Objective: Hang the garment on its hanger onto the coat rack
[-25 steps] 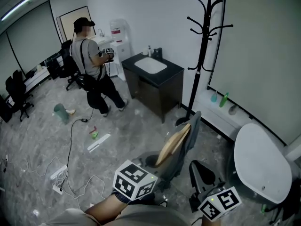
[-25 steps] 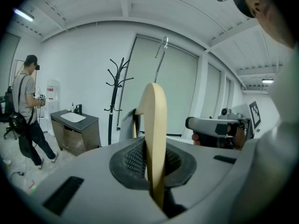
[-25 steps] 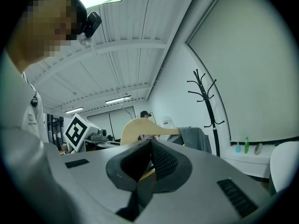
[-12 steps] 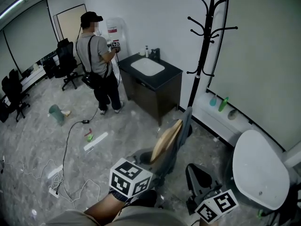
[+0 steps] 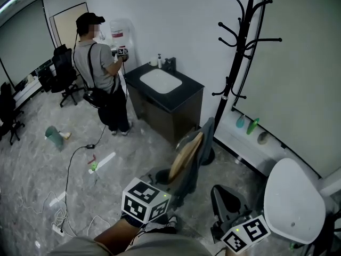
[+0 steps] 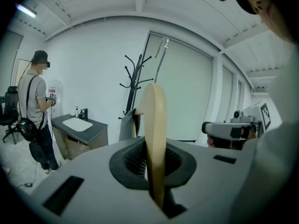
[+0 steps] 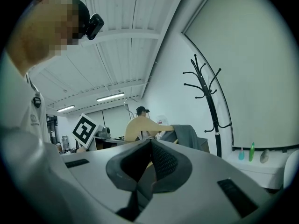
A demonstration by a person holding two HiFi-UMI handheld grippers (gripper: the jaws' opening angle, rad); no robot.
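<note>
A wooden hanger [image 5: 185,156] with a grey garment [image 5: 201,143] draped over it is clamped in my left gripper [image 5: 160,181], low in the head view. In the left gripper view the jaws are shut on the hanger's [image 6: 154,125] flat wood, with the garment [image 6: 126,125] behind it. The black coat rack [image 5: 238,57] stands beyond by the wall, well apart from the hanger. My right gripper [image 5: 226,204] is to the right of the hanger, jaws shut with nothing held. Its view shows the hanger [image 7: 140,125], garment [image 7: 189,135] and rack [image 7: 208,101].
A dark sink cabinet [image 5: 165,92] stands left of the rack. A person [image 5: 98,73] stands at a water dispenser [image 5: 121,33]. A white round seat [image 5: 290,201] is at lower right. Bottles [image 5: 252,126] sit on a low ledge. Cables [image 5: 66,180] lie on the floor.
The head view has shifted, so the rack and sink now sit a little further right. The person in the background walked to the dispenser. Both grippers keep their hold and places.
</note>
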